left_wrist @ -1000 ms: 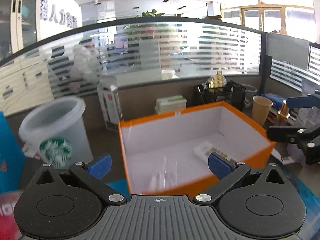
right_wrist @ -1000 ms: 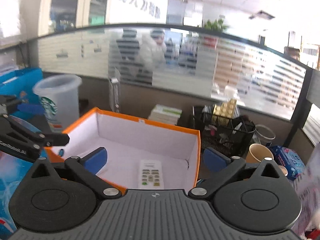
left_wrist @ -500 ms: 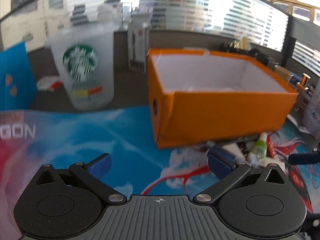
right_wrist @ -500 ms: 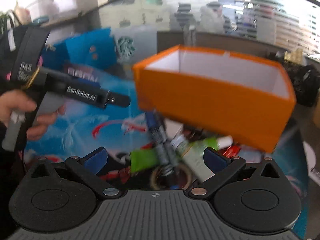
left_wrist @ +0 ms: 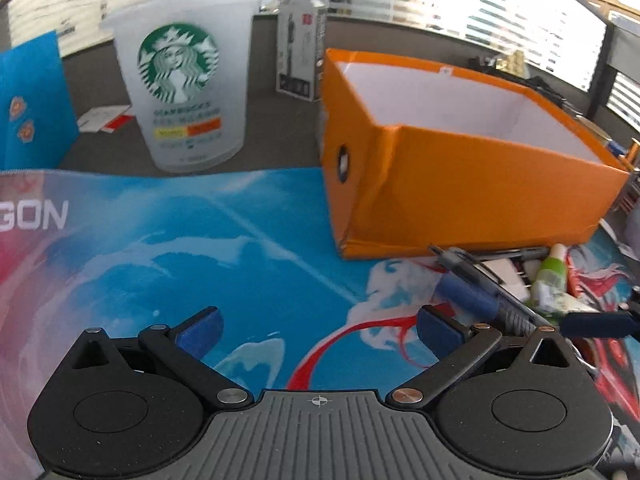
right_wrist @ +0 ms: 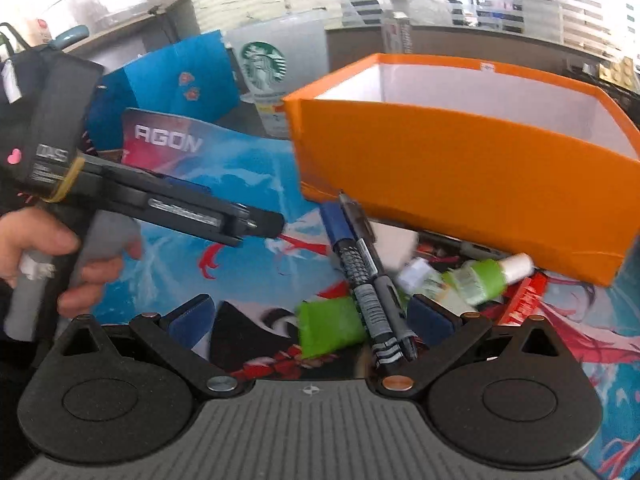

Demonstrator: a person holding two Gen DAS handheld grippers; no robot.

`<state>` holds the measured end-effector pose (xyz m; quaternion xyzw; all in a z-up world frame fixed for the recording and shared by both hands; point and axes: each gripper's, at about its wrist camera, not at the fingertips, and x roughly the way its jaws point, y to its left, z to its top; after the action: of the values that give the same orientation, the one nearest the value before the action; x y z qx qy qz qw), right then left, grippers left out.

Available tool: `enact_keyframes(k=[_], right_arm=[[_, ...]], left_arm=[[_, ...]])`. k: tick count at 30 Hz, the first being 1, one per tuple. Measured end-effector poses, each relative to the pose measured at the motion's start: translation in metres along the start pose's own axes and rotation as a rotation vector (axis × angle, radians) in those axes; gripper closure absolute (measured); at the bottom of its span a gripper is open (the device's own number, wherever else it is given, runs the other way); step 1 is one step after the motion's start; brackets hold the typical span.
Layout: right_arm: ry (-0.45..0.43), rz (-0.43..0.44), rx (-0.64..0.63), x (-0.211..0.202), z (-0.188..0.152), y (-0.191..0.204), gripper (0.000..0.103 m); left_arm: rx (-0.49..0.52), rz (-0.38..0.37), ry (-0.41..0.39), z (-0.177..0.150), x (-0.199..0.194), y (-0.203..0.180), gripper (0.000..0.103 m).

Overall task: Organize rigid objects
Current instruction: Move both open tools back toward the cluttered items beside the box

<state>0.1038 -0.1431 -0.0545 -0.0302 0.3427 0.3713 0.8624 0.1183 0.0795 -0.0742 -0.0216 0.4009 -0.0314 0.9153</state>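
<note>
An orange box [left_wrist: 472, 196] [right_wrist: 460, 172] with a white inside stands on a blue printed desk mat [left_wrist: 160, 248]. Before its front wall lies a heap of small items: dark pens [right_wrist: 364, 276] [left_wrist: 476, 292], a green block [right_wrist: 330, 330] and a green-and-white tube [right_wrist: 486, 278] [left_wrist: 554, 270]. My right gripper [right_wrist: 310, 320] is open and hangs low over this heap, the pens and green block between its fingers. Left of the heap my left gripper [left_wrist: 318, 330] stands open over bare mat. In the right wrist view it [right_wrist: 256, 224] shows from the side, held by a hand [right_wrist: 36, 248].
A large frosted Starbucks cup [left_wrist: 182, 88] stands behind the mat to the left of the box. A tall printed carton [left_wrist: 300, 52] stands beside it. A blue paper bag [right_wrist: 168, 80] [left_wrist: 32, 100] is at the far left. More clutter lies behind the box at right.
Both grippers have dropped from above the box down to the mat in front of it. The views now face the box's outer wall and the heap. Both stay open.
</note>
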Motion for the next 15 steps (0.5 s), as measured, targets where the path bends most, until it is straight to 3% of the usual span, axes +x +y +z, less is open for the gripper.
enact_keyframes(k=[5,10,15], right_arm=[[0.021,0.096,-0.024,0.012,-0.001,0.022,0.000],[0.064,0.162,0.013,0.031,-0.006,0.032,0.000],[-0.002,0.120,-0.003,0.019,-0.002,0.029,0.001]], left_arm=[[-0.049,0.012,0.034,-0.003,0.008,0.014,0.000],[-0.040,0.040,0.020,-0.008,0.006,0.020,0.000],[-0.076,0.040,0.018,-0.007,-0.001,0.032,0.000]])
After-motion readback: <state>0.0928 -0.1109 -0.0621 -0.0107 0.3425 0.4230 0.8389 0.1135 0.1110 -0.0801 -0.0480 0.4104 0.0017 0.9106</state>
